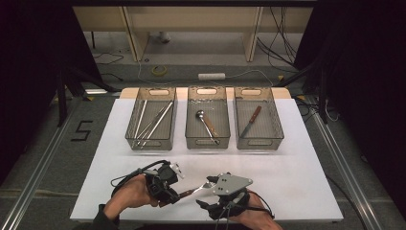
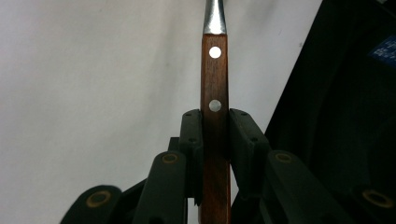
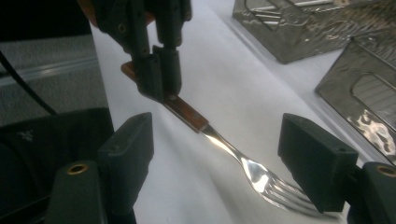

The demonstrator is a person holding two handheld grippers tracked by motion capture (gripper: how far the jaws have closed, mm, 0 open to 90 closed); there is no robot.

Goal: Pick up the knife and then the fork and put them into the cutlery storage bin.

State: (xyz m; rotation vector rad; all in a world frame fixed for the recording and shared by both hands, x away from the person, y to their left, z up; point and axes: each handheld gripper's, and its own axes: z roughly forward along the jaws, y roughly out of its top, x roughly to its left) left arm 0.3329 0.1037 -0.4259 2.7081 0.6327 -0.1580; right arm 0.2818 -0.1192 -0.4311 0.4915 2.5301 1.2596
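Wooden fork handle clamped in left gripper, held level over the table's near edge; tines sit between right gripper's wide-open, empty jaws, probably for a handover.

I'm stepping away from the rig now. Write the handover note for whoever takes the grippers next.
Left gripper: shut on the wooden handle of the fork, held above the white table.
Right gripper: open, jaws standing either side of the fork's metal end, not pressing on it.
Trays at the far side: left tray holds long metal rods, middle tray a spoon, right tray a knife.
Done: fork picked up.
Left: probably pass the fork to the right gripper, then place it in a tray; which one I cannot tell.
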